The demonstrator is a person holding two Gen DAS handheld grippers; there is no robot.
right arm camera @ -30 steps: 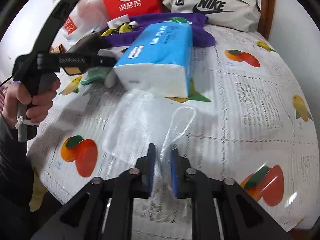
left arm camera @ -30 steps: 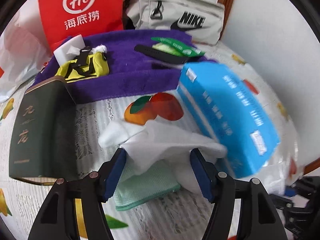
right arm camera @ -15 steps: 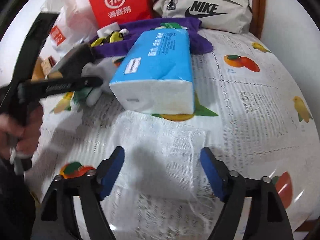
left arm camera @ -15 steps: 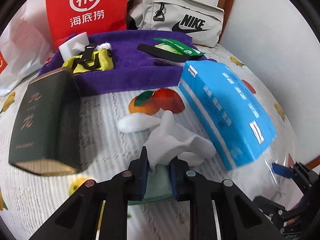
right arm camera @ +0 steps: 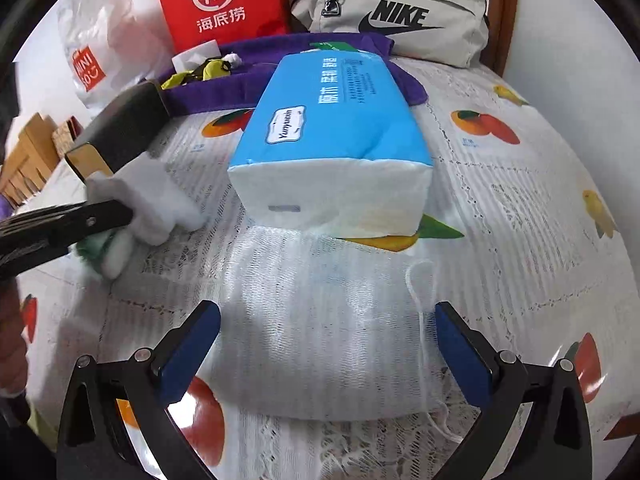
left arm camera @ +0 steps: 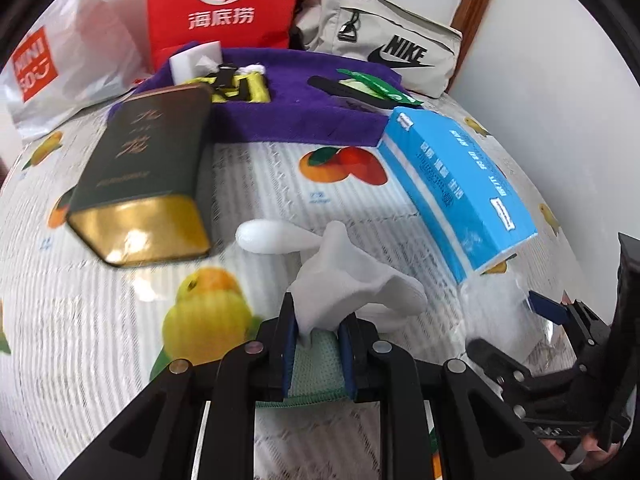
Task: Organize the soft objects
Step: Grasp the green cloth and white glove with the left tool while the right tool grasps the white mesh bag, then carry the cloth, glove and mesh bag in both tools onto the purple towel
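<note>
My left gripper (left arm camera: 318, 320) is shut on a crumpled white cloth (left arm camera: 352, 276) and on a mint green cloth (left arm camera: 316, 376) under it, low over the fruit-print tablecloth. In the right wrist view the same white cloth (right arm camera: 152, 196) shows at the left with a black finger (right arm camera: 80, 220) of the left gripper on it. My right gripper (right arm camera: 328, 320) has its jaws opening wide over a white mesh bag (right arm camera: 320, 364), which lies flat on the table between the pads without touching them. A blue tissue pack (right arm camera: 336, 120) lies just beyond the bag.
A dark green tin (left arm camera: 140, 168) with a gold end lies to the left. Behind are a purple towel (left arm camera: 304, 108) with a yellow pouch (left arm camera: 240, 88), a red bag (left arm camera: 224, 4), a beige Nike bag (left arm camera: 384, 48) and a white plastic bag (left arm camera: 52, 64). A white wall (left arm camera: 552, 80) stands to the right.
The left jaws closed on the white and green cloths and carried them sideways. The right jaws let go of the mesh bag's string and spread wide; the bag now lies flat.
</note>
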